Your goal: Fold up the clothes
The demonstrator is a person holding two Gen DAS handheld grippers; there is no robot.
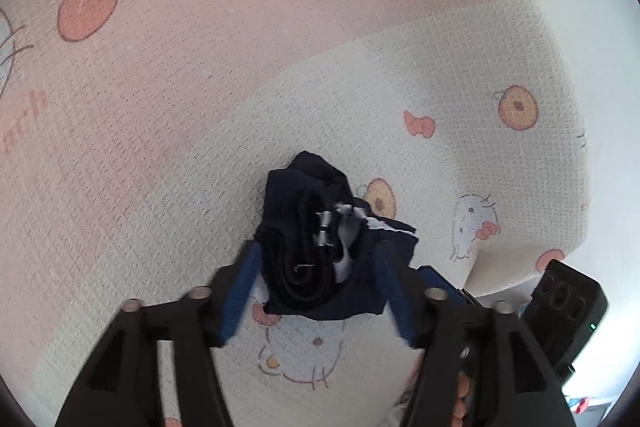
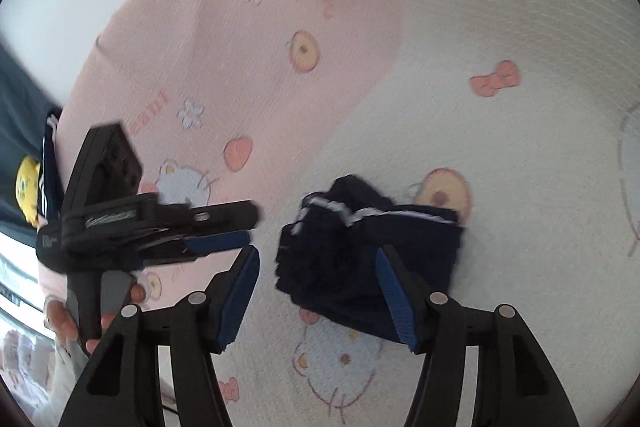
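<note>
A small dark navy garment (image 1: pixel 320 247) with white stripes lies bunched and folded on the cream part of a printed blanket (image 1: pixel 400 87). My left gripper (image 1: pixel 316 267) is open; the bundle shows between its blue pads, which do not press on it. In the right wrist view the same garment (image 2: pixel 360 255) lies between the blue pads of my right gripper (image 2: pixel 316 255), which is open too, its right pad over the cloth. The left gripper (image 2: pixel 248 231) comes in from the left there, its tips a short gap away from the garment.
The blanket (image 2: pixel 280 87) is pink and cream with cat, apple and bow prints. A person's hand (image 2: pixel 68 323) holds the left gripper's handle, with dark clothing (image 2: pixel 24 131) behind it. The blanket's edge (image 1: pixel 520 279) drops off at the right, beside the right gripper's black housing (image 1: pixel 564 307).
</note>
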